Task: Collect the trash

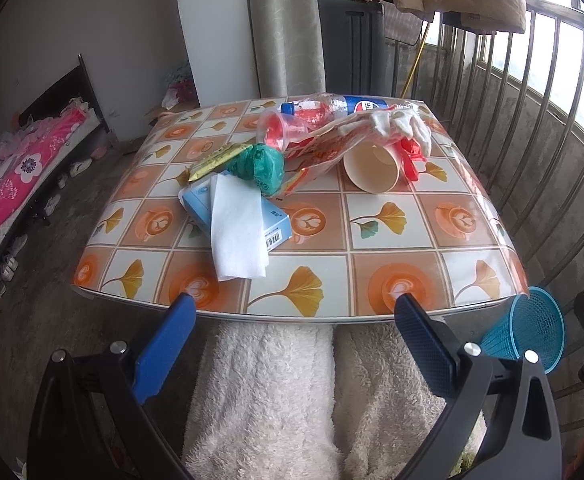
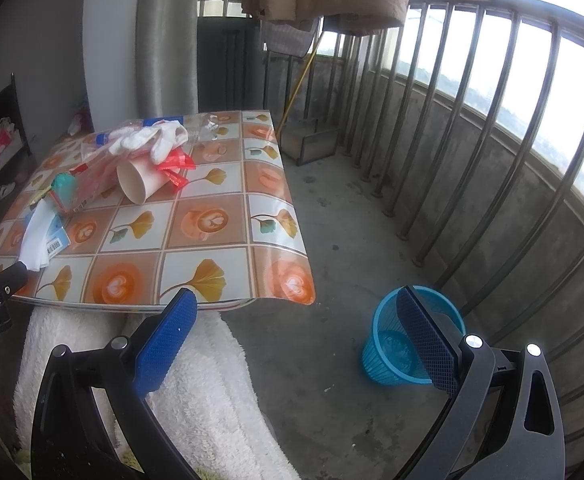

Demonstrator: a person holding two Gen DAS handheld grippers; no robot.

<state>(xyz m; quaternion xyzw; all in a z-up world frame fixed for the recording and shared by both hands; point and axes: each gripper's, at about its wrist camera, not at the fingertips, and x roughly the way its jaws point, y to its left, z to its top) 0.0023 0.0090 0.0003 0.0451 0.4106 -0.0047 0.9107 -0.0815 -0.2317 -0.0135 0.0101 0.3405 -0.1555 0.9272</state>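
The left gripper (image 1: 294,316) hangs just short of the desk's (image 1: 392,232) near edge with its jaws spread wide and nothing between them; the blue pads touch nothing. The right gripper (image 2: 296,312) is likewise released, jaws wide apart, holding nothing, to the right of the desk corner and above the floor, with the blue mesh bin (image 2: 406,364) seen behind its right pad.

The trash lies in a heap on the desk's far half. Nearest the left gripper a white tissue (image 1: 237,232) drapes over a light-blue box (image 1: 279,226) that carries a barcode; its other print is too small to read. Beside it sit a green crumpled bag (image 1: 263,166) and a yellow wrapper (image 1: 215,160). A paper cup (image 1: 372,168) lies on its side, mouth toward the camera, touching a red wrapper (image 1: 410,154). Behind it are a clear cup (image 1: 279,128) with red inside, a large printed bag (image 1: 324,144), white crumpled tissue (image 1: 400,124), and a bottle (image 1: 356,106) lying flat with a blue Pepsi label.

The bin stands on the concrete floor (image 2: 332,216) right of the desk, near the railing (image 2: 472,120). In the right wrist view, the left gripper's body reads "Robot.AI".
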